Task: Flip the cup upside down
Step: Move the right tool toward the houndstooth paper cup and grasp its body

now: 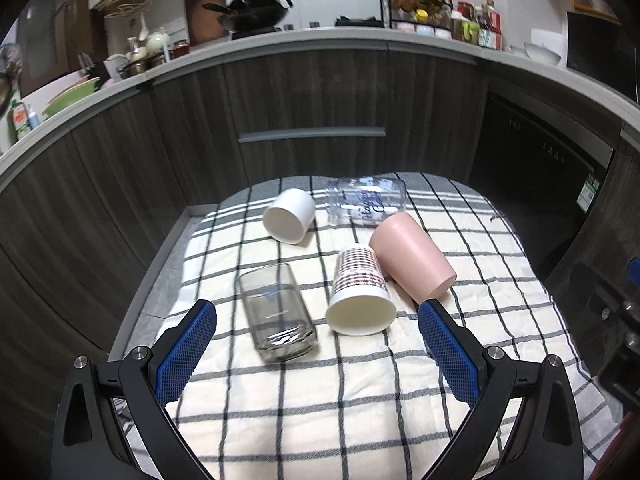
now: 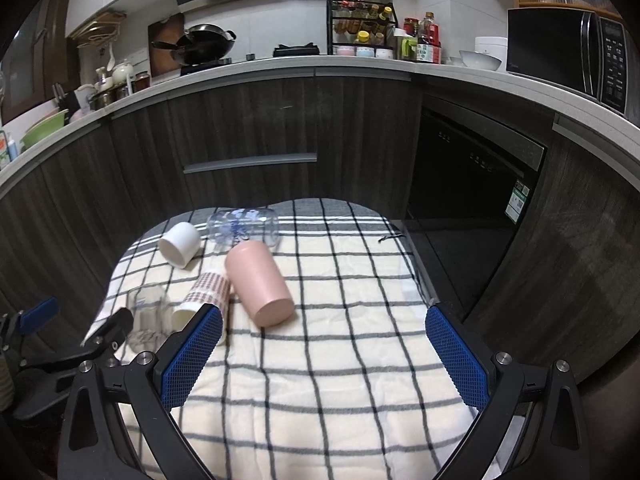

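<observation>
Several cups lie on their sides on a checked cloth (image 1: 360, 392). A clear square glass (image 1: 276, 314) lies nearest my left gripper (image 1: 318, 310), which is open and empty just behind it. A checked paper cup (image 1: 360, 288) lies beside a pink cup (image 1: 412, 258). A white cup (image 1: 289, 216) and a clear printed glass (image 1: 366, 200) lie farther back. My right gripper (image 2: 324, 316) is open and empty above the cloth (image 2: 340, 380), right of the pink cup (image 2: 260, 286). The paper cup (image 2: 204, 294) is partly hidden by its left finger.
The cloth covers a small table in front of dark wood kitchen cabinets (image 1: 312, 92) and a black dishwasher (image 2: 472, 176). The counter above holds a wok (image 2: 200, 46), a spice rack (image 2: 362, 28) and a microwave (image 2: 568, 54). The left gripper's body (image 2: 72, 352) shows at the right view's left edge.
</observation>
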Motion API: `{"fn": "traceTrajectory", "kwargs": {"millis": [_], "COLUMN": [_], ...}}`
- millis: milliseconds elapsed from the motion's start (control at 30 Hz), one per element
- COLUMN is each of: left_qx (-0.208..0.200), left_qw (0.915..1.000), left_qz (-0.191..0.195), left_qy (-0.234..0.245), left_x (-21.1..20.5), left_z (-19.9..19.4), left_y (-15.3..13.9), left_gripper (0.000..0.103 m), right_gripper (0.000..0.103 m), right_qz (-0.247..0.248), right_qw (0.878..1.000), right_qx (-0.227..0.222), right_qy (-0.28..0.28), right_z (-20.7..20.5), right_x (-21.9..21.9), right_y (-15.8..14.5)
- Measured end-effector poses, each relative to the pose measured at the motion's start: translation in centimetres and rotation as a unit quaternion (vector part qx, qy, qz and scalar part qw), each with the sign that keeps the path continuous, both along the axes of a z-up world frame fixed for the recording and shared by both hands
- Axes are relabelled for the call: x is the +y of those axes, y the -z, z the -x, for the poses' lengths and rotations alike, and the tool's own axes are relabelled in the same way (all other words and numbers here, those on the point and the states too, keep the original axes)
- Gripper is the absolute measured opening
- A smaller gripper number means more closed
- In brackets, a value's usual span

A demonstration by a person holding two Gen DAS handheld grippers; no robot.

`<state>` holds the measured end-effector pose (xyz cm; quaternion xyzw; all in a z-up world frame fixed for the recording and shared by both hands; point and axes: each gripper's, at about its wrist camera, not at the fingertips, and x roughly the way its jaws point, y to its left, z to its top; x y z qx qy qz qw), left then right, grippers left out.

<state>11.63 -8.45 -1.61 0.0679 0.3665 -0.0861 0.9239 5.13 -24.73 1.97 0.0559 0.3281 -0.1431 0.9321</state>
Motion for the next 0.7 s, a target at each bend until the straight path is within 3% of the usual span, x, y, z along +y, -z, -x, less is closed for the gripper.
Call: {"fn": "traceTrajectory", "kwargs": {"millis": [300, 700], "left_qx": [0.056, 0.11], "left_qw": [0.9978, 0.9922], "left_qz": [-0.019, -0.05], "left_qy": [0.03, 0.028], "left_x": [-3.7, -6.0], "left_z": [-4.2, -9.1], "left_y": [4.1, 9.2], "left_gripper": [0.103, 0.102], "right_gripper": [0.102, 0.102], "right_qz": [-0.002, -0.021], "right_qw": [1.0, 0.998], "right_qx": [0.009, 0.047], "right_qy": [0.026, 0.034], "right_z": [-2.1, -5.9], "right_x": [-2.7, -4.7], "right_y": [0.9, 4.1]}}
